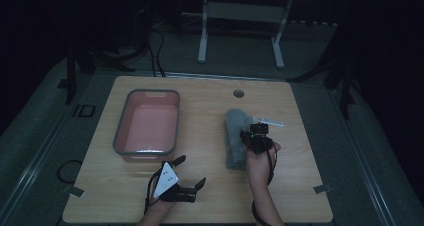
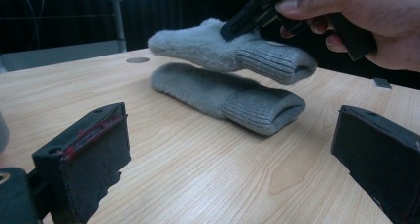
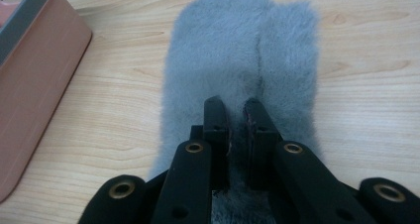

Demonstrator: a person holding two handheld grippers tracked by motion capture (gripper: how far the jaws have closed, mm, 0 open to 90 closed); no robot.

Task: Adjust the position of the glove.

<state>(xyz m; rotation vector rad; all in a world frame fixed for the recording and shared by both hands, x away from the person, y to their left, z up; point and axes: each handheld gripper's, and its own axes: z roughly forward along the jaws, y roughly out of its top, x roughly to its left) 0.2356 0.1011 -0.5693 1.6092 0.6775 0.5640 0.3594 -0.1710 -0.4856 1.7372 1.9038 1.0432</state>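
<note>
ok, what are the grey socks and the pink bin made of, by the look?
Grey socks: soft knit, probably fleece or chenille yarn; fuzzy nap on the body, ribbed cuff. The right gripper pinches the lifted sock. Pink bin: likely moulded plastic; smooth matte walls, rounded corners, grey rim. Table: pale wood-grain surface, possibly laminate.

Dim recording lab, marked by a lone wooden table (image 1: pixel 210 186) with tape tabs (image 1: pixel 322 189) at its corners, black cables (image 1: pixel 155 51) trailing over grey floor, and a white metal stand (image 1: pixel 240 16) against dark surroundings
</note>
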